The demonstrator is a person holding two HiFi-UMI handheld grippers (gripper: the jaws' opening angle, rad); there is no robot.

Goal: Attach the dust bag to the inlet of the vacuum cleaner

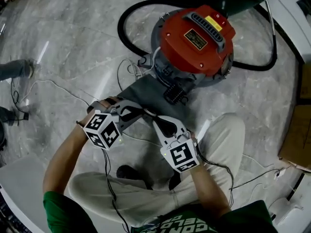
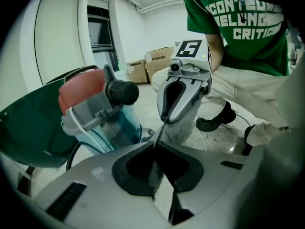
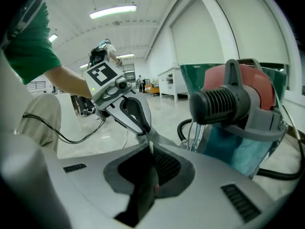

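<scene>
The vacuum cleaner (image 1: 194, 40) has a red lid and stands on the floor ahead of my knees; it also shows as the vacuum (image 2: 95, 109) and the vacuum (image 3: 238, 104). A flat grey dust bag (image 1: 146, 93) stretches from its black inlet piece (image 1: 175, 95) toward me. My left gripper (image 1: 144, 112) and right gripper (image 1: 155, 120) meet tip to tip at the bag's near edge, each shut on the thin grey sheet. The bag edge (image 2: 159, 135) runs between the left gripper (image 2: 156, 149) and the right one. The sheet (image 3: 155, 140) is pinched in the right gripper (image 3: 151, 147).
A black hose (image 1: 125, 33) loops round the vacuum on the marble floor. Thin white cables (image 1: 53, 86) trail to the left. A cardboard box (image 1: 296, 135) lies at the right edge. My shoe (image 1: 127, 172) is below the grippers. Another person's foot (image 1: 17, 69) shows at far left.
</scene>
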